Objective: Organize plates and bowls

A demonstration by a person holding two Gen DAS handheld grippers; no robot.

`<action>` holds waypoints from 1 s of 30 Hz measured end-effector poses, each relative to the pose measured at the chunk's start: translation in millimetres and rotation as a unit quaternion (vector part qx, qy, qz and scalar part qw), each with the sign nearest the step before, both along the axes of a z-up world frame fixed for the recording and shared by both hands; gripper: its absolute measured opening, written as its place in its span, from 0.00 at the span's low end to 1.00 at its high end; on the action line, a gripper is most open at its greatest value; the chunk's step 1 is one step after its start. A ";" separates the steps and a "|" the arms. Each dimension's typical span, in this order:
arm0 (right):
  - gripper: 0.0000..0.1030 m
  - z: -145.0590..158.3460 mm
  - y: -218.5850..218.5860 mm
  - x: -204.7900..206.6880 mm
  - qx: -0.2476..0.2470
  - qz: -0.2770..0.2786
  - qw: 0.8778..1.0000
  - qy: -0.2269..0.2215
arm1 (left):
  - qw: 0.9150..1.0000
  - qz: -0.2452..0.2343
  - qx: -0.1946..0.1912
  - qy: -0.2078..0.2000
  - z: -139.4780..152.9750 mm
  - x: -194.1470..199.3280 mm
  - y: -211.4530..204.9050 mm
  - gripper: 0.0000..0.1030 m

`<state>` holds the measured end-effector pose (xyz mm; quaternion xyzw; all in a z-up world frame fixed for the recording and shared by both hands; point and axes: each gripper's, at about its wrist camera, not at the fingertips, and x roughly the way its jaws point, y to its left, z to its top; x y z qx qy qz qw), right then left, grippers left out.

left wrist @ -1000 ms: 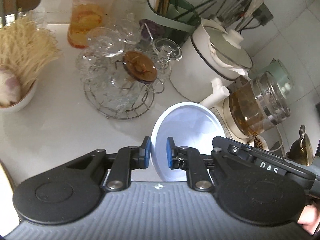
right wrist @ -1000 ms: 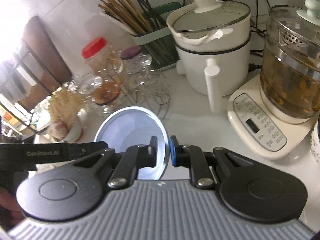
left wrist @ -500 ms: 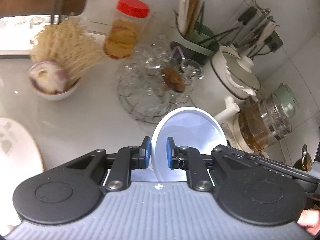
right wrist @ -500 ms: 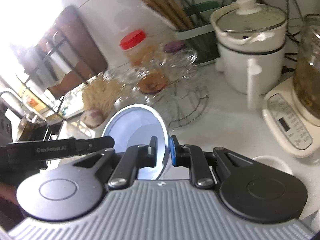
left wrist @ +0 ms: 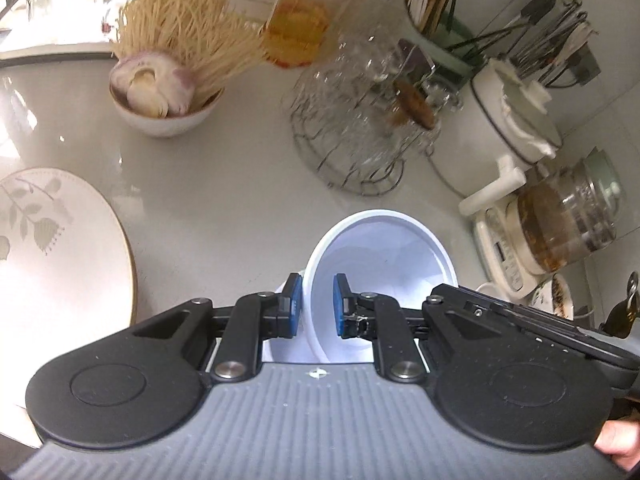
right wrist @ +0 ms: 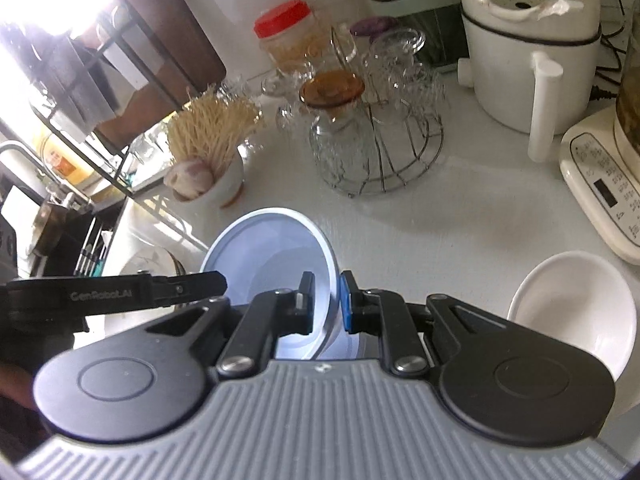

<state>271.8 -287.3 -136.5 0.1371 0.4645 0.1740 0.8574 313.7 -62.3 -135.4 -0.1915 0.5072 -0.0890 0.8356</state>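
White kitchen surface [left wrist: 224,216] is carrying cookware along its far edge. Both tongs, left [left wrist: 316,306] and right [right wrist: 325,304], are clamping opposite rims of one pale-blue bowl [left wrist: 380,252], keeping it balanced above the surface's near edge, beside a leaf-patterned plate [left wrist: 60,248].

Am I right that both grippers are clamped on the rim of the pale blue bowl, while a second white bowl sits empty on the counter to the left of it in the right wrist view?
Not quite. Both the left gripper and the right gripper are shut on the pale blue bowl, but the empty white bowl sits to its right, as the right wrist view shows.
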 end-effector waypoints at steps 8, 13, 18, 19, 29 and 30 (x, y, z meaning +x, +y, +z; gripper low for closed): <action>0.17 -11.4 9.9 -6.6 -0.007 -0.002 1.000 0.014 | 1.000 -0.001 0.010 0.026 -17.6 -5.6 1.9 0.17; 0.19 -12.0 9.1 -7.6 -0.003 -0.013 1.000 0.022 | 1.000 0.008 -0.004 0.029 -18.3 -10.7 9.0 0.32; 0.54 -4.2 7.6 -14.6 -0.016 -0.029 0.999 0.004 | 1.000 0.012 0.000 0.015 -10.9 -17.8 12.3 0.54; 0.54 -1.5 7.4 -16.5 -0.018 -0.028 0.999 -0.001 | 1.000 0.014 -0.002 0.010 -8.0 -18.9 12.5 0.54; 0.54 40.1 -8.3 -29.5 -0.014 -0.035 0.998 -0.053 | 0.999 -0.013 0.008 -0.034 38.6 -20.9 -8.3 0.54; 0.54 43.3 -10.1 -30.0 -0.012 -0.038 0.998 -0.057 | 0.999 -0.020 0.009 -0.036 42.2 -20.6 -12.3 0.54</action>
